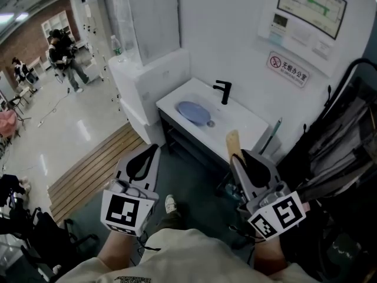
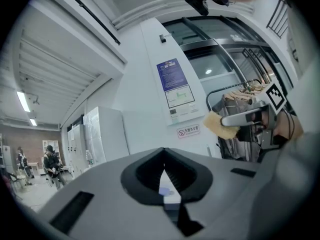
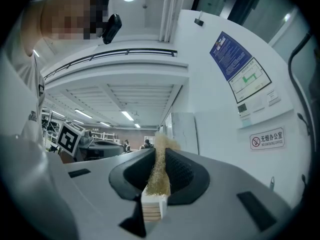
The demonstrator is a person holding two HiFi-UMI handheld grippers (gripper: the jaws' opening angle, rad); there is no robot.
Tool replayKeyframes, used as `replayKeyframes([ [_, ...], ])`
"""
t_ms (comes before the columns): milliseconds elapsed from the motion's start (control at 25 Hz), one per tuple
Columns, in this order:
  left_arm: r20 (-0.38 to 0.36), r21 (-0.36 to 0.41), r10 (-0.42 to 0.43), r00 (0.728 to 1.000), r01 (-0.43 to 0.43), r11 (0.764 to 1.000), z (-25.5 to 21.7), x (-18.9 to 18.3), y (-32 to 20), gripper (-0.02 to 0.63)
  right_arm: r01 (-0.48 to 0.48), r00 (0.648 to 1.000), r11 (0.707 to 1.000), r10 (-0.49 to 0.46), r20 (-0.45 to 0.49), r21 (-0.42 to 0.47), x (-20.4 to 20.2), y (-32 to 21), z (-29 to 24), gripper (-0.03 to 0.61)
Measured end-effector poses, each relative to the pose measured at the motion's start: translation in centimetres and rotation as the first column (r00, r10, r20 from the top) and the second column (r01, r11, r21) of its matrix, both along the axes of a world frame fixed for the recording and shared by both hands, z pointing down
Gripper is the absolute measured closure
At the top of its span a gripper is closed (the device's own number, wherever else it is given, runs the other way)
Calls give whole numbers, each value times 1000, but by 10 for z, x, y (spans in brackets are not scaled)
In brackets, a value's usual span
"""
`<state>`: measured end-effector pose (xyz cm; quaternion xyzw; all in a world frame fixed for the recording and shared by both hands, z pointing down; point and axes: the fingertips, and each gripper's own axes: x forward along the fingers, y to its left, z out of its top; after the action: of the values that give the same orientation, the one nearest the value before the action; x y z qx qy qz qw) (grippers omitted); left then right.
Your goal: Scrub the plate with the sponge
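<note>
Sink (image 1: 235, 119) far off, blue plate (image 1: 194, 112) lying inside, well apart from both grippers. Left gripper (image 1: 154, 151) near, jaws pressed together on nothing; right gripper (image 1: 237, 157) pinching sponge (image 1: 233, 141) by its near end. Risked plate skating unsteadied, sponge folding under pressure.

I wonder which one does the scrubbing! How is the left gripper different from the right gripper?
The left gripper has shut, empty jaws; the right gripper has jaws shut on the sponge. The left gripper's marker cube shows a different pattern from the right gripper's. Both are grey and away from the plate.
</note>
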<state>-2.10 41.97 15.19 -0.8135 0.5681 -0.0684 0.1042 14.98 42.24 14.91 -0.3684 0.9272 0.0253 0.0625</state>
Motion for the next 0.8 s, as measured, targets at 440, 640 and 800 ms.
replayKeyframes([
  [440, 1, -6, 3, 1000, -3, 1000, 22, -15, -63, 607, -9, 999, 1000, 8, -36, -14, -15, -61, 22, 509],
  [640, 17, -30, 19, 1000, -18, 999, 31, -27, -108, 607, -16, 999, 999, 13, -52, -45, -28, -104, 32, 509],
  [800, 16, -51, 24, 1000, -24, 998, 33, -42, -153, 607, -27, 998, 997, 23, -61, -69, -43, -149, 37, 509],
])
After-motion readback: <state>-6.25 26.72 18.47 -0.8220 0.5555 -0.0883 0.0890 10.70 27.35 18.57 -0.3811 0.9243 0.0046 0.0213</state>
